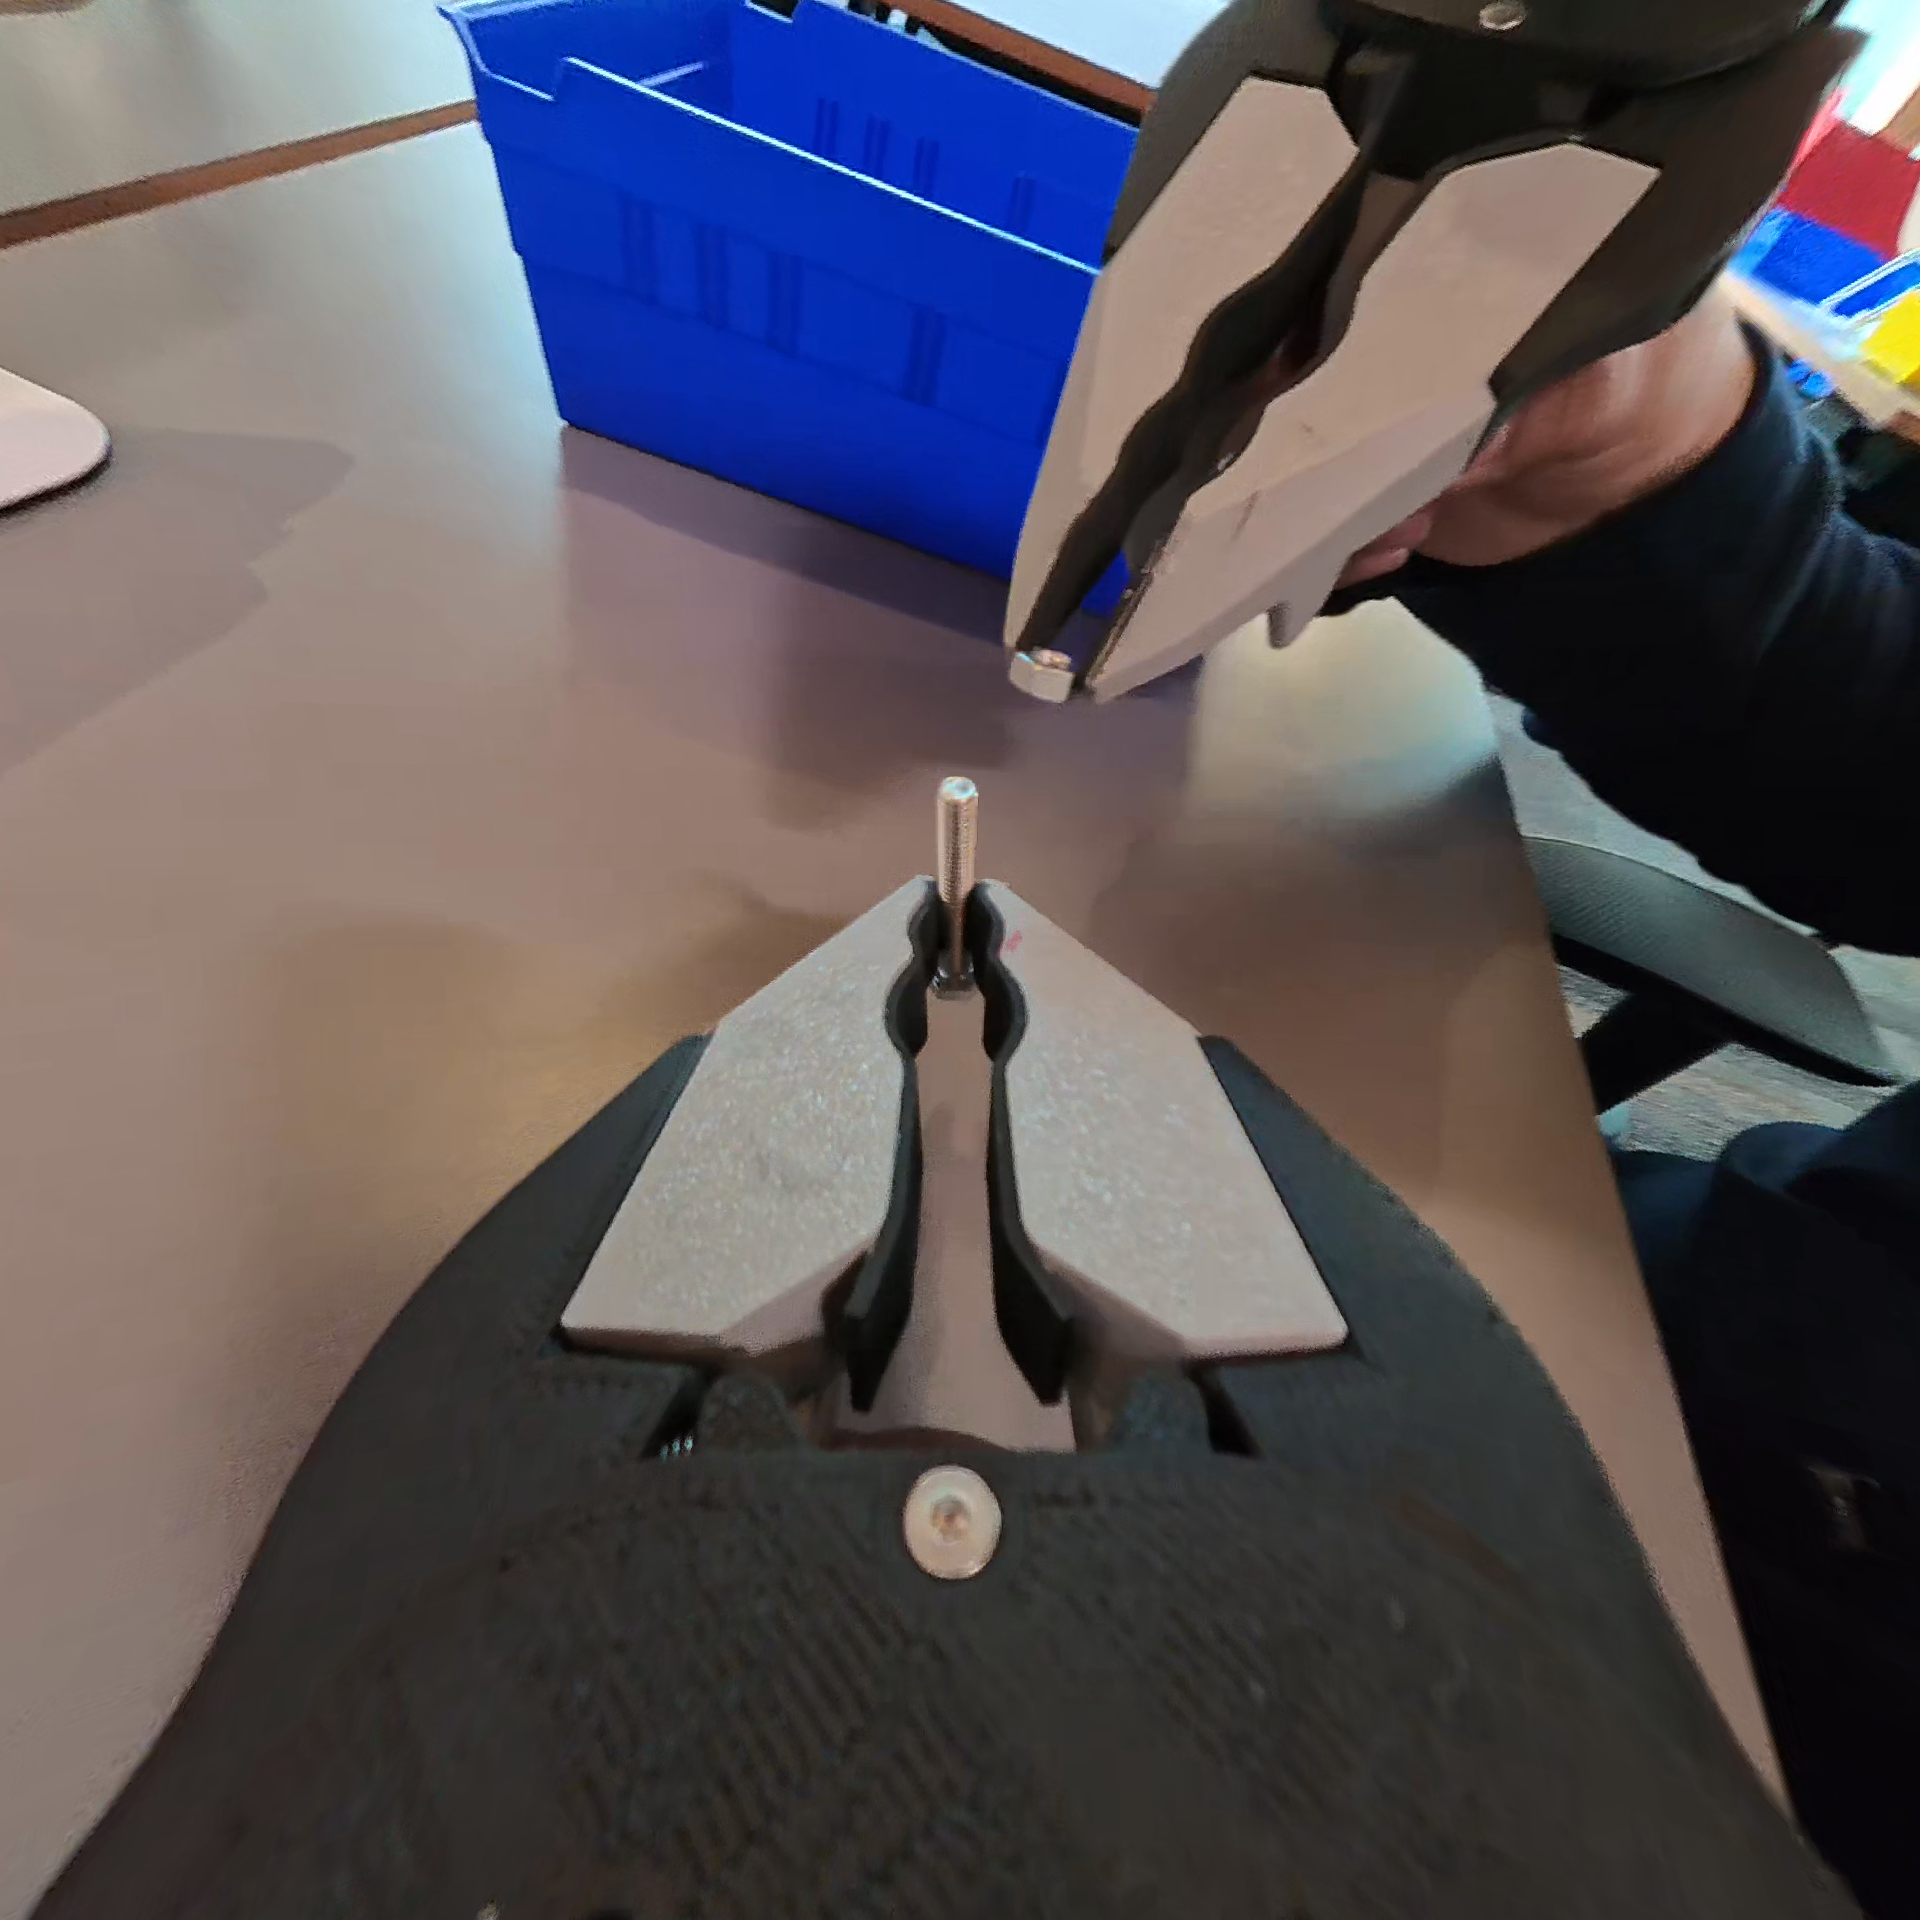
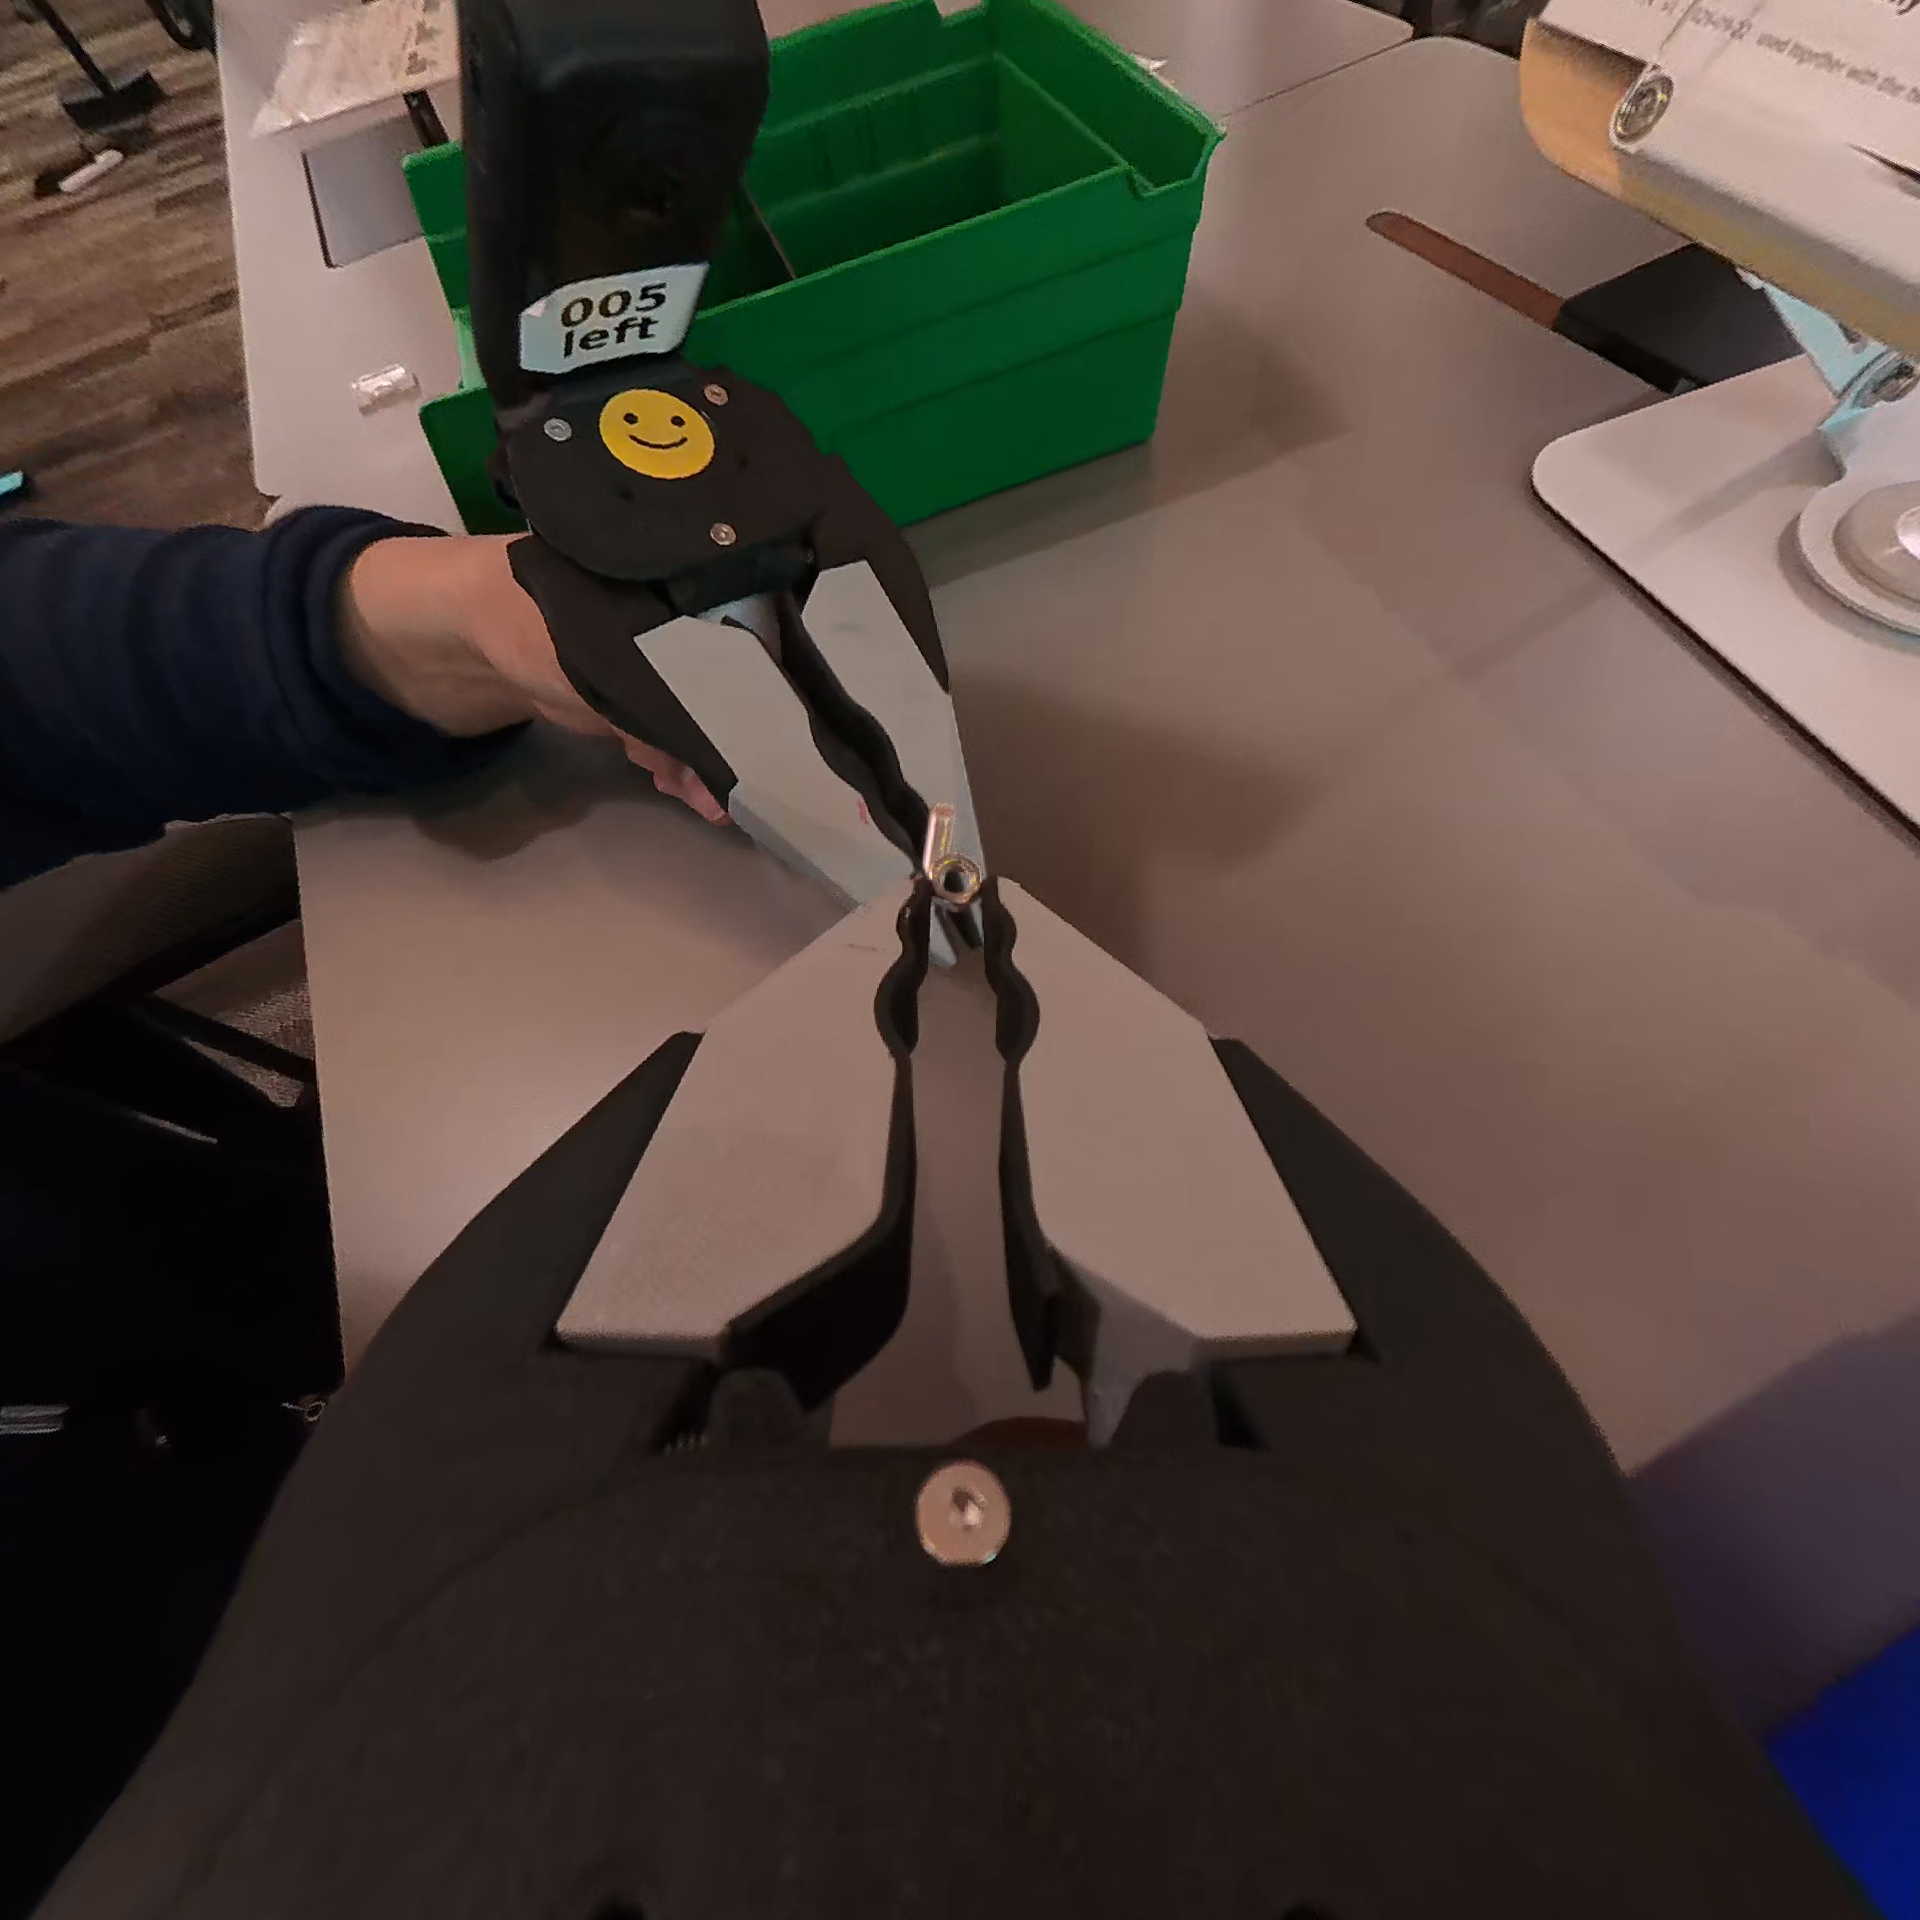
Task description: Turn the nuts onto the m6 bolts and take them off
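My left gripper (image 1: 954, 906) is shut on a silver bolt (image 1: 955, 831), whose threaded end sticks out past the fingertips. My right gripper (image 2: 954, 902) is shut on a silver nut (image 2: 956, 881) at its tips. In the left wrist view the right gripper (image 1: 1060, 675) comes in from the upper right with the nut (image 1: 1042, 673) a short way above and right of the bolt's tip, apart from it. In the right wrist view the left gripper (image 2: 935, 847) holds the bolt (image 2: 938, 829) just beyond the nut.
A blue bin (image 1: 810, 312) stands at the back of the brown table (image 1: 416, 831). A green bin (image 2: 935, 291) stands behind the left gripper. A white stand base (image 2: 1714, 540) is at the right. A person's hands and dark sleeves hold both grippers. Across from one pair of fingers to the other is roughly 5 cm.
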Available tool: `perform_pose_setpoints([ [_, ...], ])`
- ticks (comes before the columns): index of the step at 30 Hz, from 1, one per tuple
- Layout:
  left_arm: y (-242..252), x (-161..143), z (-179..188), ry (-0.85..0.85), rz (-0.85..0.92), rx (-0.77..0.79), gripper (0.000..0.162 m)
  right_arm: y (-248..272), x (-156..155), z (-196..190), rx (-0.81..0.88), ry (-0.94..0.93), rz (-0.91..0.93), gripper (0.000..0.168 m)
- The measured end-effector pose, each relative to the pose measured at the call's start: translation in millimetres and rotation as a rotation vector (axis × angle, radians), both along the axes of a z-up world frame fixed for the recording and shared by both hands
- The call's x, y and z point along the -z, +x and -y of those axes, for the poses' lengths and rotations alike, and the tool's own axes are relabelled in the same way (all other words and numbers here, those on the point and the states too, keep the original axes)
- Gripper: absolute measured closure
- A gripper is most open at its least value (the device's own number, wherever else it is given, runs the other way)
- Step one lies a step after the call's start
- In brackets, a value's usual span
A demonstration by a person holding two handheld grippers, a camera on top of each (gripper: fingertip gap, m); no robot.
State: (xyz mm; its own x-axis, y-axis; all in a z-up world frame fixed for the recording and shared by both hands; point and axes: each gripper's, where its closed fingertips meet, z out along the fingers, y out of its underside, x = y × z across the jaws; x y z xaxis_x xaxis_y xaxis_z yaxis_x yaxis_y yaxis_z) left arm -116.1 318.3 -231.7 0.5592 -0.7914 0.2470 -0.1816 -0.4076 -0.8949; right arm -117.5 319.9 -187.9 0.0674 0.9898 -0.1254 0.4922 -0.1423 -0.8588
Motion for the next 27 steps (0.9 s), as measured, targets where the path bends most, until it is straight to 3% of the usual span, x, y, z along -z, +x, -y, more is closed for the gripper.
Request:
perform_pose_setpoints([
  [8, 5, -10, 7, -0.064, 0.123, 0.043, 0.159, -8, -12, 4, -0.071, -0.037, 0.015, 0.162],
  [16, 3, -3, 2, 0.009, 0.003, 0.006, 0.159, -13, -6, 4, -0.095, 0.003, 0.104, 0.162],
  [27, 2, 0, 0, 0.031, -0.035, -0.005, 0.159, -18, 5, 3, -0.102, 0.032, 0.174, 0.162],
])
